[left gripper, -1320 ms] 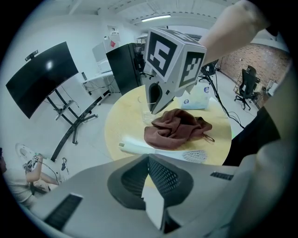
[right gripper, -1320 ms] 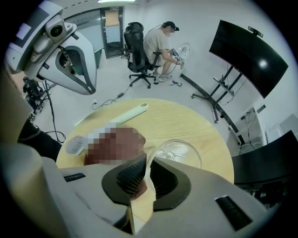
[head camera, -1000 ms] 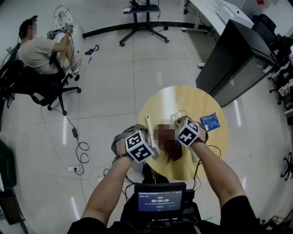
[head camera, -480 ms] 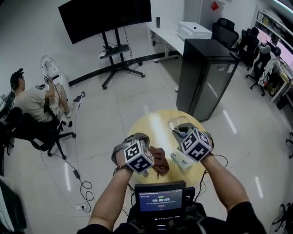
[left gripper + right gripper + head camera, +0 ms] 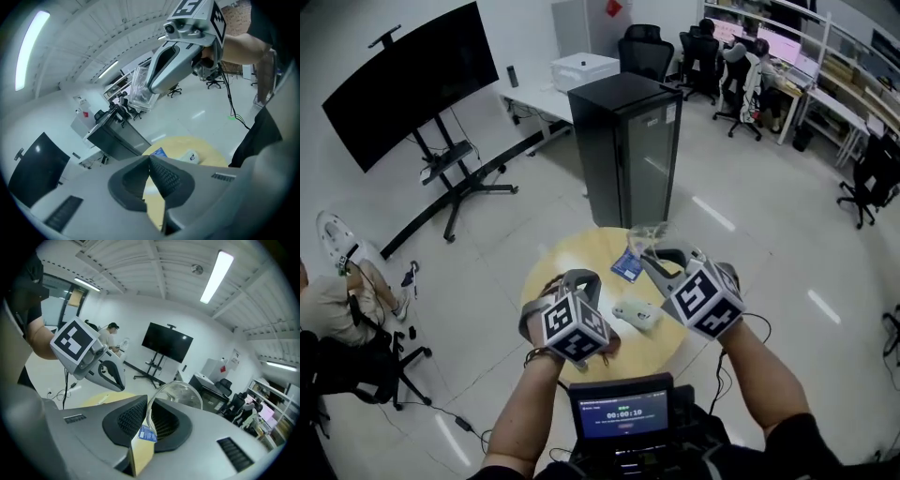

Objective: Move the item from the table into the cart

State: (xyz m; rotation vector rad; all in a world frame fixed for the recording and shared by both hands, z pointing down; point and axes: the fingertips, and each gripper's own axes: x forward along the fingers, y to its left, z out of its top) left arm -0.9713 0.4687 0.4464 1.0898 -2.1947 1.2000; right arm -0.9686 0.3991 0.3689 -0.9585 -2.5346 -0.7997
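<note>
Compared with the frames a second and half a second earlier, both grippers have come up off the table and the head camera looks further out into the room. The round yellow table (image 5: 565, 251) now lies below and beyond the marker cubes.

Right gripper (image 5: 148, 408): the jaws are pressed onto the thin edge of a clear plastic container (image 5: 183, 394). The container stands up past the fingertips, and a small blue label (image 5: 147, 433) sits on the part between the pads. The left gripper view shows the same container hanging clear of the table at the right gripper's tip. It is held above the far half of the tabletop.

Left gripper (image 5: 149, 157): the jaws are pressed together at the tips, with nothing between the pads. Only a strip of the yellow tabletop shows through the gap lower down. In the head view this gripper is over the near left part of the table, well apart from the right one.

On the tabletop lie a blue packet (image 5: 627, 265), near the far edge, and a white pack (image 5: 637, 313), between the two grippers. Neither is touched.

Beyond the table stands a black glass-door cabinet (image 5: 628, 150). At left is a large dark screen (image 5: 403, 89) on a wheeled stand. A seated person (image 5: 333, 305) is at the lower left edge.
</note>
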